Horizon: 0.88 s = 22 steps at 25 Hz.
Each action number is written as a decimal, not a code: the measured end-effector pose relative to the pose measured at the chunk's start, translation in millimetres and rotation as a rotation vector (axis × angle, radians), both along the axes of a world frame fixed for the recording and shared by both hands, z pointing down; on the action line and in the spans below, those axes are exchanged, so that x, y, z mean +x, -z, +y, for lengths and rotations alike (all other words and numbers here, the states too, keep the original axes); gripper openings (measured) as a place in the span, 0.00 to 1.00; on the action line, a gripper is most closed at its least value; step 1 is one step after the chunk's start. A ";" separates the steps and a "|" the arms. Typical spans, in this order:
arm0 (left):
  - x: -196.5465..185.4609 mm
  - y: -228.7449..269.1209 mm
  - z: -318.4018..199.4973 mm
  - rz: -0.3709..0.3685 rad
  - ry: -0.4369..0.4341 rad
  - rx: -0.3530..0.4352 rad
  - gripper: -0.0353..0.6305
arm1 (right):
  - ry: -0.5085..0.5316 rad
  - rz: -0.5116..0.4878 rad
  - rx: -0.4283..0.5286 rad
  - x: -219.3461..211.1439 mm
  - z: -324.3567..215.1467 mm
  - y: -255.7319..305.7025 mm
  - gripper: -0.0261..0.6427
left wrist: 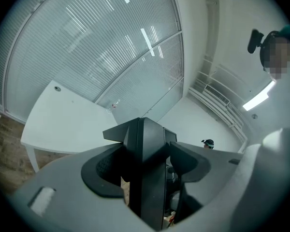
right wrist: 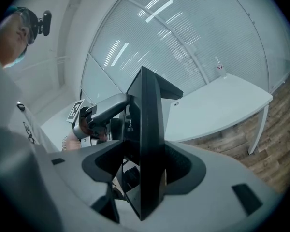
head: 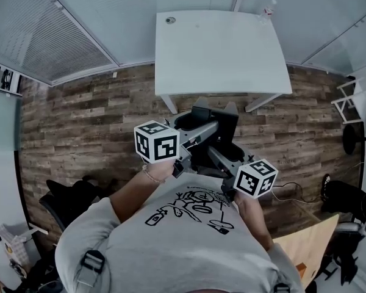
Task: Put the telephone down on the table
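The black, slab-shaped telephone (head: 215,119) hangs over the wooden floor (head: 85,127), short of the white rectangular table (head: 219,54). The left gripper (left wrist: 144,151) and right gripper (right wrist: 146,161) are both clenched on it.

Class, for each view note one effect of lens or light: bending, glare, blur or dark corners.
Head view: even light, sharp, floor edges bend slightly. Left gripper view: strong fisheye, dark corners, lamp glare streaks the blinds. Right gripper view: same glare; the telephone, close up, is a soft dark mass.
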<state>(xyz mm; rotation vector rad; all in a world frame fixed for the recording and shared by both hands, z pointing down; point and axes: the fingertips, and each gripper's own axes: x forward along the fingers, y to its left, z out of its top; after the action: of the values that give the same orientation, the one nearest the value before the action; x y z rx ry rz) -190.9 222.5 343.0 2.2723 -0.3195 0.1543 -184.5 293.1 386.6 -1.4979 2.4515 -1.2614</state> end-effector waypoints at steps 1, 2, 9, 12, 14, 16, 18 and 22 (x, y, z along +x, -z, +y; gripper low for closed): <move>8.5 -0.1 -3.5 0.002 -0.001 0.000 0.49 | -0.001 0.002 0.001 8.6 -3.4 -0.1 0.40; 17.0 0.1 -7.2 0.003 -0.002 0.000 0.49 | -0.002 0.003 0.002 17.2 -7.1 0.0 0.40; 76.6 2.7 -30.5 0.002 -0.019 0.004 0.49 | -0.019 -0.001 0.006 75.3 -30.4 2.2 0.40; 101.2 1.7 -39.7 -0.002 -0.021 0.002 0.49 | -0.023 -0.004 0.004 99.6 -39.4 1.7 0.40; 116.8 1.1 -44.3 -0.004 -0.023 0.000 0.49 | -0.024 -0.006 0.004 115.0 -43.9 1.3 0.40; 132.1 -0.3 -48.5 -0.006 -0.024 -0.001 0.49 | -0.025 -0.007 0.003 130.3 -48.1 -0.2 0.40; 147.1 -1.9 -51.6 -0.009 -0.025 -0.003 0.49 | -0.025 -0.009 0.003 145.1 -51.3 -1.9 0.40; 172.7 -4.1 -56.5 -0.021 -0.025 -0.007 0.49 | -0.026 -0.020 -0.002 170.0 -56.1 -3.7 0.40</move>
<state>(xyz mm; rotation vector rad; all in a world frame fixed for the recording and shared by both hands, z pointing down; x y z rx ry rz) -18.2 165.9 347.1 2.2699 -0.3006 0.1918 -14.4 237.0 390.3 -1.5044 2.4114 -1.2679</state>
